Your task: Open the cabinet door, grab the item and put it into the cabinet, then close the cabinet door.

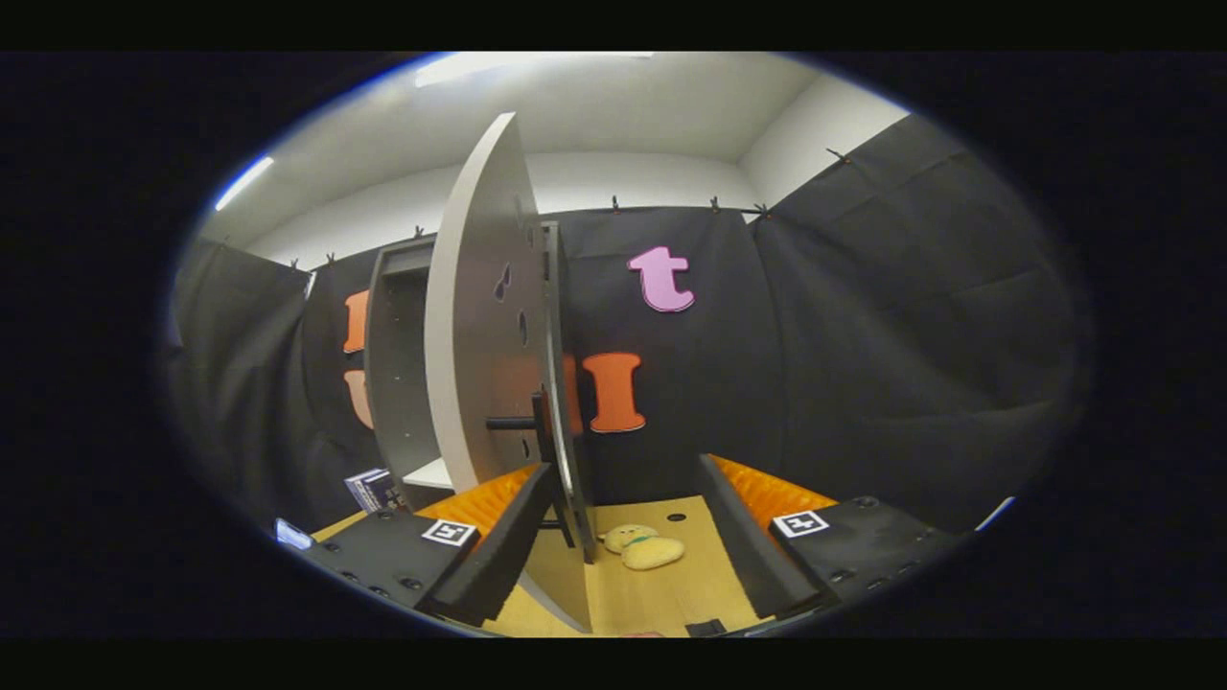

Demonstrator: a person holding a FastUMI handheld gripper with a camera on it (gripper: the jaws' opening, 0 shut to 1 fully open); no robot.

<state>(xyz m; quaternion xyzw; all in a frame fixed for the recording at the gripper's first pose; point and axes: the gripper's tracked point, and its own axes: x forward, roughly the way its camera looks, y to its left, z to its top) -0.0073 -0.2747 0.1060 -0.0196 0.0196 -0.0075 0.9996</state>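
A grey cabinet [398,374] stands on the wooden table at the back left. Its pale door [484,316] is swung open toward me, edge-on, with a dark bar handle [537,426] on its edge just ahead of my left finger. My gripper [628,546] is open; the door's lower edge passes between the fingers, close to the left one, without being pressed by both. A small yellow plush toy [644,548] lies on the table between and just beyond the fingers.
A small blue box [376,489] rests on the table left of the cabinet's foot. The light wooden tabletop [685,585] stretches below the fingers. Black cloth walls the booth behind and on the right.
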